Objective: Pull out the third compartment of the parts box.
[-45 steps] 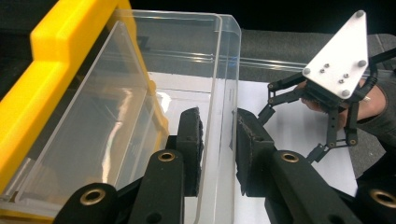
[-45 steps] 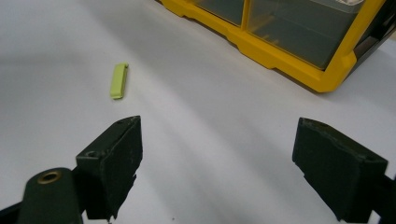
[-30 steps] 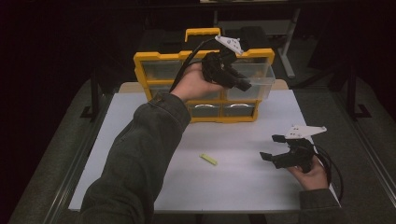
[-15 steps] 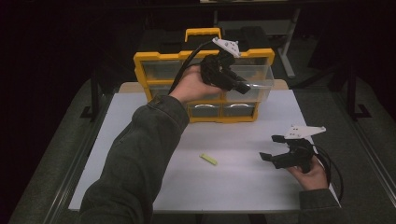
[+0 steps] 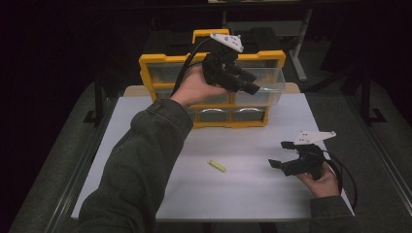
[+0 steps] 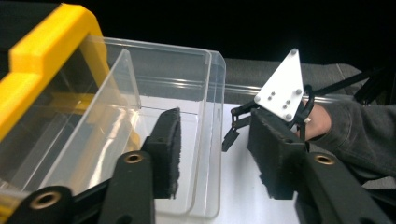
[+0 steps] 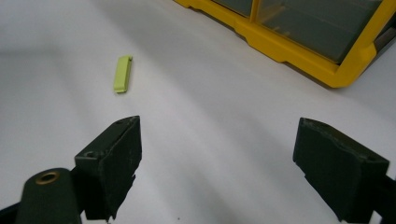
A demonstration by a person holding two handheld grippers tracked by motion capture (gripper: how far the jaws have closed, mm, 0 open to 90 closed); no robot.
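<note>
Left tool (image 6: pixel 215 154), jaws just parted, straddles the front wall of the pulled-out clear drawer (image 6: pixel 205 93), upper centre of the high view. Right tool (image 5: pixel 284 155) gapes empty, lower right, over the worktop (image 5: pixel 243 184).

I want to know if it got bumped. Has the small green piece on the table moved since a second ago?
No. The small green piece lies at the same spot on the white table, in front of the yellow drawer cabinet.

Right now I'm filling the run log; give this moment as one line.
left gripper: just opened, astride clear drawer front wall | right gripper: open, empty | green piece: on table
</note>
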